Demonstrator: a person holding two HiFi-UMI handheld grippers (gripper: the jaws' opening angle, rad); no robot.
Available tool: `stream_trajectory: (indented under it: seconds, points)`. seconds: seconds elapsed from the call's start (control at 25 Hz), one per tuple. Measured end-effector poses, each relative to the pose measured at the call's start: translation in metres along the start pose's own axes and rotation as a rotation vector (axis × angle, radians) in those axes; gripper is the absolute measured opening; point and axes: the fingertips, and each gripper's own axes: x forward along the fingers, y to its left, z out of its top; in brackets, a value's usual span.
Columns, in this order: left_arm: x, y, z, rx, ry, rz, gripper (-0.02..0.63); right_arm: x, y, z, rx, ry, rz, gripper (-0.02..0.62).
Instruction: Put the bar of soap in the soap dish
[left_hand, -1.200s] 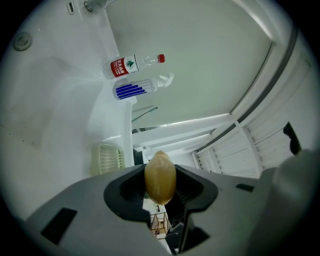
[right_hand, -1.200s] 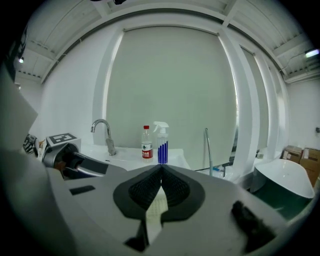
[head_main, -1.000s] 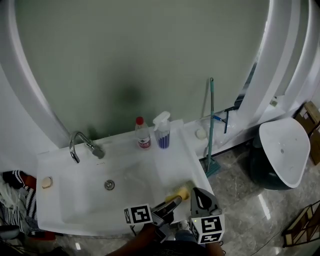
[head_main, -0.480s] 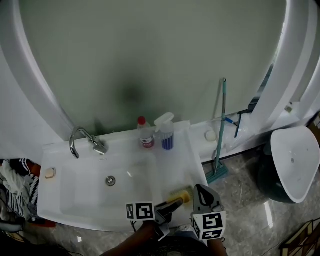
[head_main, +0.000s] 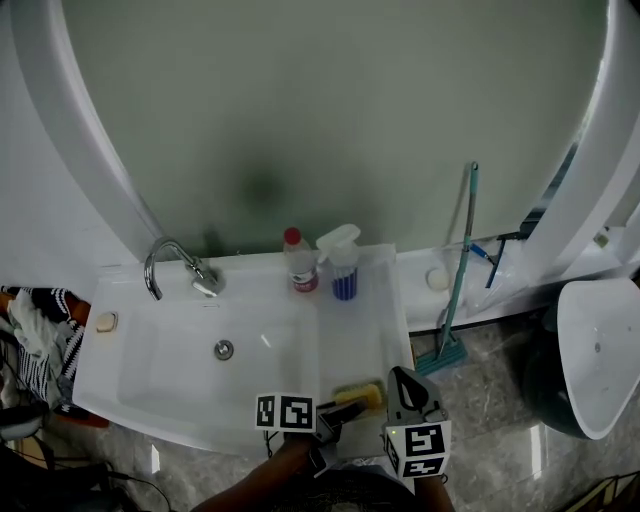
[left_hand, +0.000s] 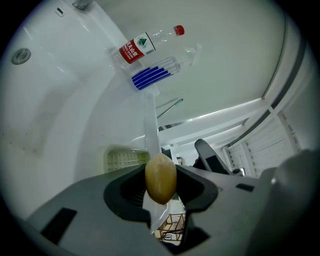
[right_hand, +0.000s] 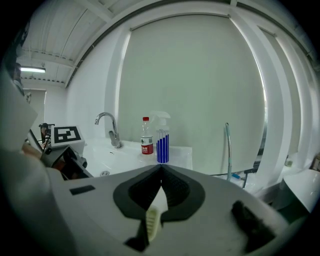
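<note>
At the back of the white sink (head_main: 150, 372) I see a chrome faucet (head_main: 170, 268). To its right a red-capped bottle (head_main: 299, 262) stands just beside a blue-striped spray bottle (head_main: 343, 265) (touching or not, I cannot tell). The drain (head_main: 224, 349) sits mid-bowl. A teal-handled mop (head_main: 460, 270) leans beyond the basin's right edge.

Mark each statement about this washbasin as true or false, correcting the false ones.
1. The left hand-held gripper grips a yellow oval bar of soap. True.
2. The soap lies in the pale green slatted soap dish. False: the jaws hold it outside the dish.
3. A red-capped clear bottle stands beside a blue-striped spray bottle. True.
4. The right hand-held gripper holds a sponge. False: its jaws are together, empty.
5. The chrome faucet stands right of both bottles. False: the faucet is left of them in the head view.
</note>
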Motion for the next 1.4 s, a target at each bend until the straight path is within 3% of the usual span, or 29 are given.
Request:
stream_trajectory:
  seconds: [0.56,1.16,1.4]
  points:
    - [0.017,0.017,-0.003,-0.003,0.016,0.131,0.156,0.011,-0.008,-0.005,0.020,-0.008,0.055,0.012]
    - [0.024,0.017,0.003,-0.009,-0.024,0.164,0.157,0.018,-0.011,-0.006,0.021,-0.006,0.085,0.012]
    - [0.023,0.014,0.002,0.016,-0.020,0.166,0.211,0.021,-0.009,-0.008,0.027,-0.003,0.098,0.012]
